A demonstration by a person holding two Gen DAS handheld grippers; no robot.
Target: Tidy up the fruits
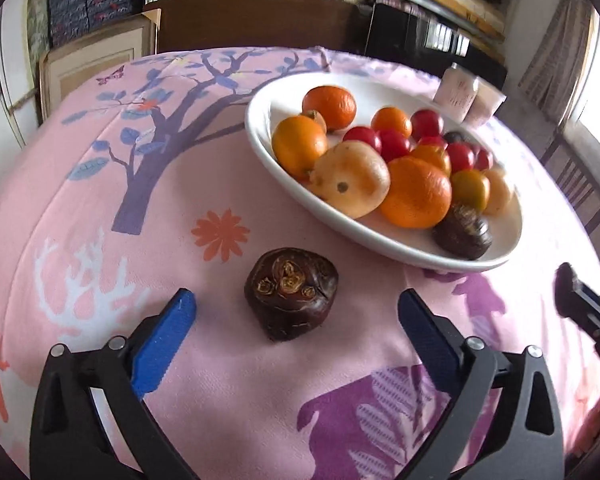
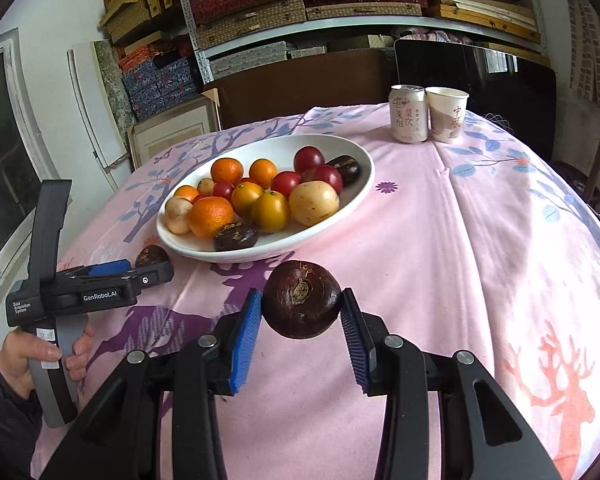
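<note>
A white oval bowl (image 1: 384, 242) (image 2: 364, 184) holds oranges, red and yellow tomatoes, potatoes and dark water chestnuts. A dark brown water chestnut (image 1: 291, 293) lies on the pink cloth in front of the bowl, between the wide-open blue pads of my left gripper (image 1: 296, 304); it also shows in the right wrist view (image 2: 151, 257) just past the left gripper (image 2: 140, 270). My right gripper (image 2: 302, 300) is shut on another water chestnut (image 2: 302, 299) and holds it just in front of the bowl's near rim. Part of the right gripper shows in the left wrist view (image 1: 584, 308).
A drink can (image 2: 408, 114) and a paper cup (image 2: 447, 114) stand at the table's far side, behind the bowl. The pink patterned tablecloth (image 2: 480, 260) covers the round table. Shelves of boxes and a dark chair stand beyond the far edge.
</note>
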